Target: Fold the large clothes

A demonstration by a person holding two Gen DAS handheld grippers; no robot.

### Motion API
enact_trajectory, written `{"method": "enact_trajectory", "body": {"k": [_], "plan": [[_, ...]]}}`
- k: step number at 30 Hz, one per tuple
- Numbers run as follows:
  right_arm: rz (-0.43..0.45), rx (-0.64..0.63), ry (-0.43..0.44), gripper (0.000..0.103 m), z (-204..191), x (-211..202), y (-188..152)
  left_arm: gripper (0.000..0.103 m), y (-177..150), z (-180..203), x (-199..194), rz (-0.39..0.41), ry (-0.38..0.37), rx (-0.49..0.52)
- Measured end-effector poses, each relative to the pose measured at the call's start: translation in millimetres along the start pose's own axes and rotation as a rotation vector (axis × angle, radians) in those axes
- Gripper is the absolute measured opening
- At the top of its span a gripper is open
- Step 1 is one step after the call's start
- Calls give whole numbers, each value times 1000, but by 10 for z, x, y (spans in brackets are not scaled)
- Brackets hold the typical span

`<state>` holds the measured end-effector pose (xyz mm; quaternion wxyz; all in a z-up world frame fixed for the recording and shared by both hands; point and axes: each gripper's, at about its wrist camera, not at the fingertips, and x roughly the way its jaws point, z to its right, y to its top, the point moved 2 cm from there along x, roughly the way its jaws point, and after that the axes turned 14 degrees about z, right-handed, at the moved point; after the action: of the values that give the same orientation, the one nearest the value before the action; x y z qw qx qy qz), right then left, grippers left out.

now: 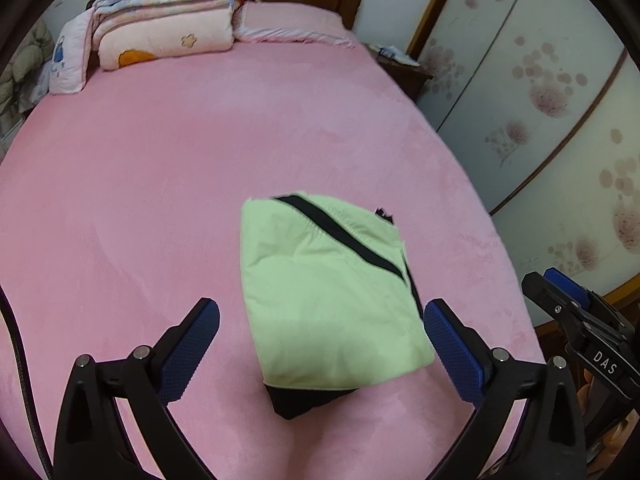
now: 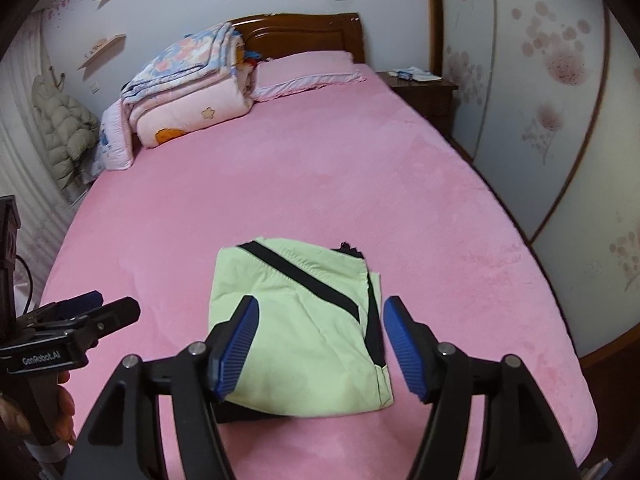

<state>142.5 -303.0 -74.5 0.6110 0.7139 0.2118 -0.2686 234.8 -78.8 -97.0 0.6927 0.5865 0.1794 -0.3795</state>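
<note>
Blue ribbed pads line both grippers, which hang above the near end of the bed [image 2: 280, 184] without touching anything. The left gripper [image 1: 321, 342] is spread wide and holds nothing; the right gripper [image 2: 320, 346] is also released, its pads apart with only air between them. Below them, on the pink bed cover, lies the folded garment [image 2: 296, 320], pale green with a black diagonal stripe and a black layer showing under its near edge. It sits near the foot of the bed, toward the right side. Farther up the bed a stack of folded quilts [image 2: 192, 92] rests at the left, with a pink pillow [image 2: 308, 70] beside it, against the wooden headboard [image 2: 304, 34]. A nightstand [image 2: 428, 92] stands right of the bed's head.
</note>
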Motion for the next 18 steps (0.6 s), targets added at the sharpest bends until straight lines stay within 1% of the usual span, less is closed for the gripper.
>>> {"method": "enact_trajectory", "body": {"k": [2, 4, 7, 11, 13, 16, 18], "plan": [[-29, -9, 35, 65, 83, 96, -73, 102, -80, 23, 92, -18, 13, -15], [-75, -8, 76, 65, 202, 254, -166, 102, -172, 42, 203, -38, 46, -43], [-146, -8, 118, 65, 394, 472, -285, 102, -324, 68, 397, -73, 64, -111], [-179, -18, 147, 65, 638, 650, -343, 102, -456, 67, 580, -83, 82, -159], [-206, -13, 157, 66, 750, 765, -392, 102, -546, 25, 749, -126, 88, -163], [-240, 8, 172, 71, 884, 936, -478, 102, -677, -111, 937, -157, 99, -197], [-265, 35, 185, 71, 969, 1057, -557, 102, -760, -214, 1050, -177, 100, -203]]}}
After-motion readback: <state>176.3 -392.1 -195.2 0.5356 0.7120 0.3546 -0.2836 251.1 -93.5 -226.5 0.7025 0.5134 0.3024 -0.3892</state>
